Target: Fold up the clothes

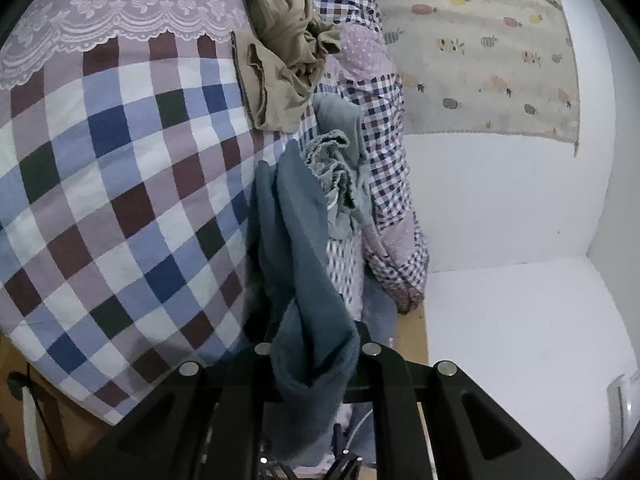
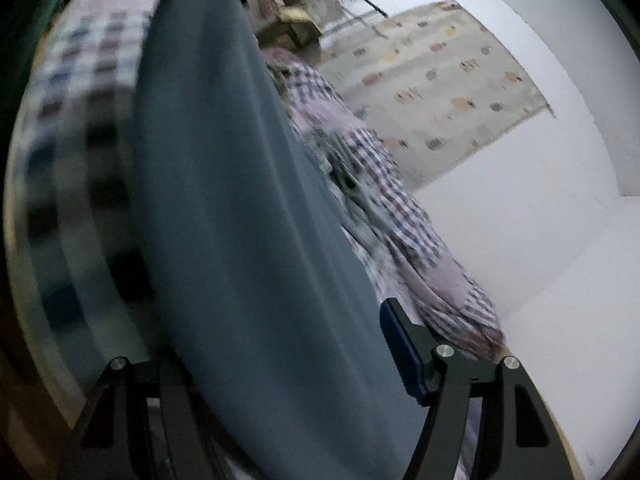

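Note:
A teal-blue garment (image 1: 296, 240) hangs in front of the bed, bunched between the fingers of my left gripper (image 1: 316, 344), which is shut on its edge. In the right wrist view the same garment (image 2: 224, 184) stretches as a broad smooth sheet from top to bottom. It passes between the wide-apart fingers of my right gripper (image 2: 276, 340). The right finger's blue pad (image 2: 400, 352) stands at the cloth's edge without squeezing it. The left finger is hidden behind the fabric. This view is blurred.
A bed with a checked cover (image 1: 120, 184) fills the left. On it lie a khaki garment (image 1: 280, 60), a crumpled grey-blue piece (image 1: 340, 152) and small-check bedding (image 1: 384, 140) draped over the side. A patterned rug (image 1: 480, 52) lies on the pale floor (image 1: 520, 300) at right.

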A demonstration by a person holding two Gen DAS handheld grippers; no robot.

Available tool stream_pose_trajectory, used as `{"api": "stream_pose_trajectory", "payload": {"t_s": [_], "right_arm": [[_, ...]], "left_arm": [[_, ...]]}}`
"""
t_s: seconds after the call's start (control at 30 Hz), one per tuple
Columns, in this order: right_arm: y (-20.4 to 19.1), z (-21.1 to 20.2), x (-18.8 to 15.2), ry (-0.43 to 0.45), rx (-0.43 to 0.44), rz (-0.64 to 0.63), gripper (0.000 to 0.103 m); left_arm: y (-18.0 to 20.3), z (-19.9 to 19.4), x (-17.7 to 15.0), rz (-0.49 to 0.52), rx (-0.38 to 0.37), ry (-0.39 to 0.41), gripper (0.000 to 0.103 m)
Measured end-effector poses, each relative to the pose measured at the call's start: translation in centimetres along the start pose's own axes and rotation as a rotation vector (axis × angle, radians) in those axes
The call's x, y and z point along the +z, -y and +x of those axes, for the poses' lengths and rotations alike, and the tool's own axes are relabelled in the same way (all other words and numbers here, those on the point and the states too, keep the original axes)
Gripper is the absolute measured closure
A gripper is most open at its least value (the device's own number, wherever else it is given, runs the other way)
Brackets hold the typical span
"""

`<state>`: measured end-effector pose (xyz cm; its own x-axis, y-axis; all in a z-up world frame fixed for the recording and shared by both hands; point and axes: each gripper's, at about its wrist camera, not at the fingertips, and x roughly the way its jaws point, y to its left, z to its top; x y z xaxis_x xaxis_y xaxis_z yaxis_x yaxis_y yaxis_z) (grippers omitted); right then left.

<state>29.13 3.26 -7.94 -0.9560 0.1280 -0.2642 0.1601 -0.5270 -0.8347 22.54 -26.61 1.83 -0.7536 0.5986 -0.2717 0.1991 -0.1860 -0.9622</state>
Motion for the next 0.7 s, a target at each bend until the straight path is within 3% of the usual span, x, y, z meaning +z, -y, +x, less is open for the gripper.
{"api": "stream_pose_trajectory", "payload": {"t_s": [0.23, 0.47, 0.57, 0.63, 0.67, 0.7], "right_arm": [[5.0, 2.1, -6.5, -0.182, -0.121, 0.034, 0.031], [7.0, 2.7, -10.1, -0.236, -0.194, -0.072, 0.032], [7.4, 2.8, -10.9, -0.254, -0.184, -0.091, 0.033], [7.6, 2.8, -11.2, -0.259, -0.166, -0.099, 0.043], [7.3, 2.9, -11.3, -0.263, -0.147, -0.118, 0.061], [6.8, 3.1, -11.6, -0.272, -0.117, -0.147, 0.087]], "left_arm": [[0.5, 0.2, 0.2, -0.009, -0.013, 0.007, 0.093], [0.4, 0.1, 0.5, -0.015, -0.01, 0.009, 0.093], [0.4, 0.1, 0.6, -0.011, -0.007, 0.01, 0.093], [0.3, 0.1, 0.7, -0.01, 0.0, 0.012, 0.093], [0.2, 0.1, 0.6, -0.01, 0.002, 0.011, 0.093], [0.1, 0.1, 0.6, -0.01, 0.005, 0.011, 0.093]]}}
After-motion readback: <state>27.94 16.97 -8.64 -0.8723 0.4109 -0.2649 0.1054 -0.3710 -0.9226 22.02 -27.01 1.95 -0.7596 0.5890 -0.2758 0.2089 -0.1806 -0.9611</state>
